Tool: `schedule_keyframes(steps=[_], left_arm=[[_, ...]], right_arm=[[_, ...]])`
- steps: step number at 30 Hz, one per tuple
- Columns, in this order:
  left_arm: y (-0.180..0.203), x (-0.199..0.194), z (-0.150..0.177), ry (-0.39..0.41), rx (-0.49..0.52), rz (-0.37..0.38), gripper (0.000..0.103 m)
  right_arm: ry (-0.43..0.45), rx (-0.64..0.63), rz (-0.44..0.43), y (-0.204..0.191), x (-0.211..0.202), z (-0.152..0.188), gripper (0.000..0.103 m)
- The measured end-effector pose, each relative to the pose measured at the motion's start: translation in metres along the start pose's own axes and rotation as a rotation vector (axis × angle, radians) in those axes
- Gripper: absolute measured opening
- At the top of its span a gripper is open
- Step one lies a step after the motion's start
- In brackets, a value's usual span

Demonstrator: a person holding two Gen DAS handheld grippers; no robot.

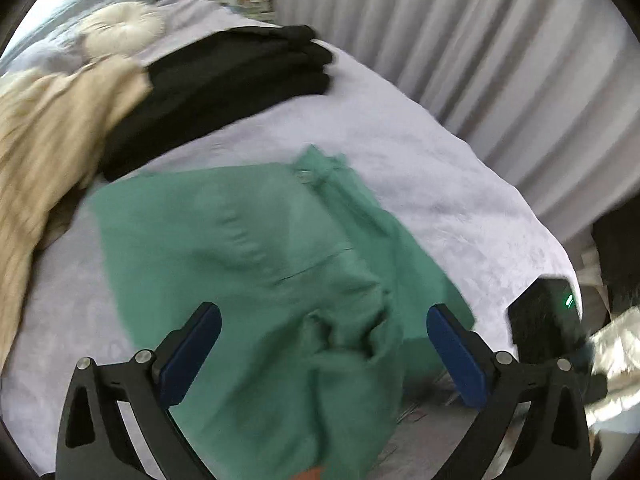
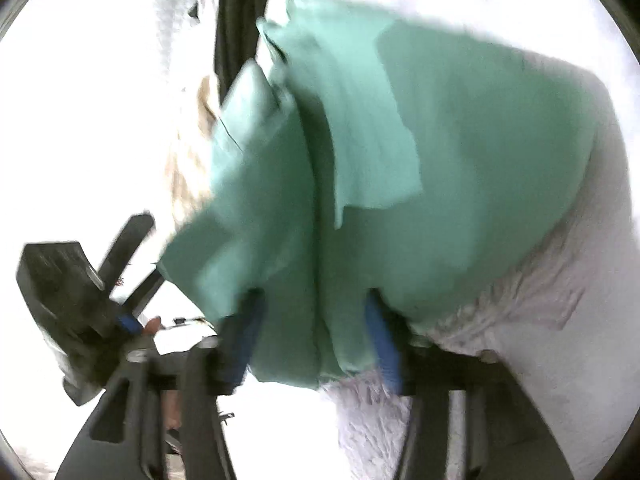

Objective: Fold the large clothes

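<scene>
Two heaps, black clothes (image 1: 224, 92) and beige blanket (image 1: 52, 140), beside green garment (image 1: 248, 248).

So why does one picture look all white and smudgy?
Right wrist view: bright light washes out the bed cover, and the green garment is smeared by blur. Left wrist view: evenly lit, slightly blurred, with the curtain bent by the fisheye lens.

1. Pretty clearly a bedroom at home: a bed (image 1: 400, 148) with a pale lilac textured cover.
2. Round cream cushion (image 1: 120, 30) near the head end.
3. Long pleated curtains (image 1: 460, 40) alongside, clothes lying around.
</scene>
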State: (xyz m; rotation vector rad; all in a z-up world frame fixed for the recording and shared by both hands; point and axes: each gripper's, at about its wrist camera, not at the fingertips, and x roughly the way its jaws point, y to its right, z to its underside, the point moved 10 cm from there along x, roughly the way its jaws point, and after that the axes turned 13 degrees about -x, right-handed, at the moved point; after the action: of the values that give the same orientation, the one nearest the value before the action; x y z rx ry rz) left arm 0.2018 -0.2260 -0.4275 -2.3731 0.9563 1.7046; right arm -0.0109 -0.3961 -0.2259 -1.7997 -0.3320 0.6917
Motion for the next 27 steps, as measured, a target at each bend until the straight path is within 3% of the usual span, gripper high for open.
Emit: schedule_keyframes(steps=[4,6,8,12,15,17,20,22,25,27], left_arm=[[-0.054,-0.031,-0.001,0.056,-0.158,-0.013,0.103],[-0.087,-0.040,-0.002,0.075,-0.260,-0.029,0.103],[-0.130,-0.043,0.000,0.081,-0.370,-0.097,0.103],[-0.193,-0.035,-0.001,0.114,-0.464,-0.227,0.103],[-0.214,-0.024,0.000,0.106,-0.522,-0.255,0.103],[-0.217,-0.012,-0.001,0.099,-0.550,-0.253,0.103],[-0.212,0.002,0.001,0.089,-0.542,-0.265,0.103],[-0.201,0.006,0.002,0.085,-0.531,-0.264,0.103],[-0.178,0.005,-0.005,0.084,-0.506,-0.212,0.103],[-0.156,0.006,-0.015,0.098,-0.472,-0.184,0.103]], right_arm=[[0.069,0.078,-0.108,0.002,-0.018,-0.031,0.073],[0.038,0.083,-0.124,0.004,-0.010,-0.043,0.074],[-0.033,0.030,-0.096,0.004,0.008,-0.056,0.074],[-0.138,-0.062,-0.096,-0.033,0.057,-0.071,0.075],[-0.217,-0.105,-0.110,-0.044,0.082,-0.081,0.075],[-0.248,-0.108,-0.074,-0.039,0.085,-0.081,0.073],[-0.300,-0.180,0.020,-0.040,0.098,-0.078,0.006],[-0.271,-0.209,-0.032,-0.060,0.087,-0.080,0.006],[-0.214,-0.202,-0.178,-0.094,0.064,-0.096,0.006],[-0.194,-0.238,-0.205,-0.106,0.057,-0.104,0.006]])
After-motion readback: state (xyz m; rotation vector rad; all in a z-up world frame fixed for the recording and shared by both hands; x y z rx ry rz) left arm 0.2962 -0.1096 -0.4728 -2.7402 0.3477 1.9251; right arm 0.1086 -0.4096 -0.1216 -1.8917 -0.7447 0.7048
